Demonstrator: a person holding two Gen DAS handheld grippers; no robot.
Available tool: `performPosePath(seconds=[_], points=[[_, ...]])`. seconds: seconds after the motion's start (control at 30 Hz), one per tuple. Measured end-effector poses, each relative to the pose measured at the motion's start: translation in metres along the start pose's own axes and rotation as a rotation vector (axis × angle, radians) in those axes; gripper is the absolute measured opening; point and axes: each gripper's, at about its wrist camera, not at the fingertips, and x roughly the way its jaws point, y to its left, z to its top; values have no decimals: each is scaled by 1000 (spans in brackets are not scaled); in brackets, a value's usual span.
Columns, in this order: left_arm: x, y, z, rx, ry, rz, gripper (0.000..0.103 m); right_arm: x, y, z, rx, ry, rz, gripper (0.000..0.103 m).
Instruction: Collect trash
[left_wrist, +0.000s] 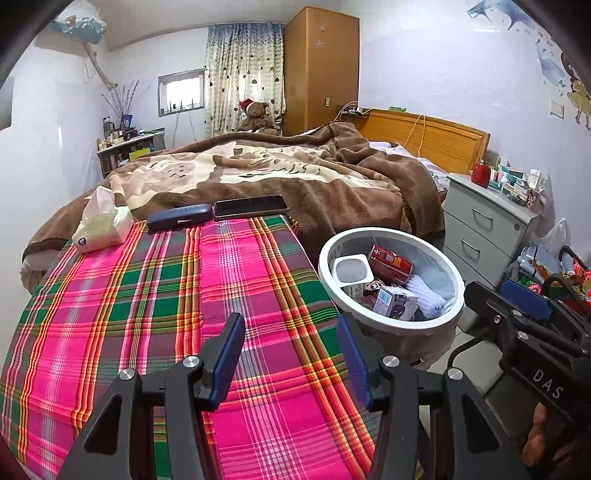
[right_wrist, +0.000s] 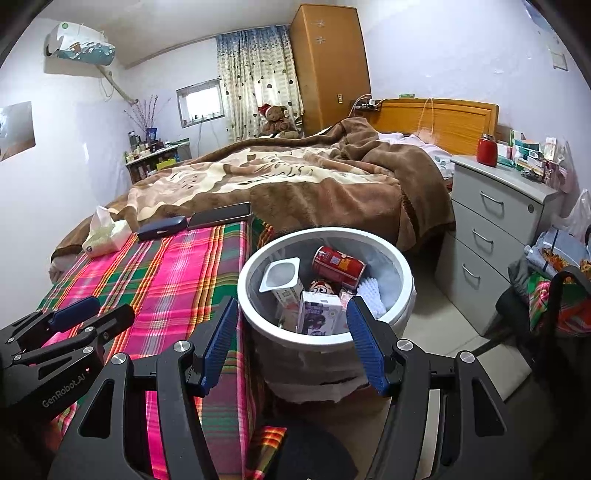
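A: Hovering over the plaid worktop, your left hand-held gripper gapes with nothing between its pads.

B: Your right hand-held gripper (equally wide, holding nothing) faces the white bin beside it, trash inside: red can, cartons.

A home bedroom: blanket-covered bed, wooden wardrobe, teddy bear, bedside drawers.

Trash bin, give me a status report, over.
Left gripper open, empty, over plaid cloth. Right gripper open, empty, facing trash bin. Bin holds red can, cartons. Nothing blocking.
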Motion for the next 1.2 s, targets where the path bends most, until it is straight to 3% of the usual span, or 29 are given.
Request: performPosePath(seconds=[1.2], points=[[0,1,-1,-8,12,-12,52,-2,3,-1,0,6,-5,63]])
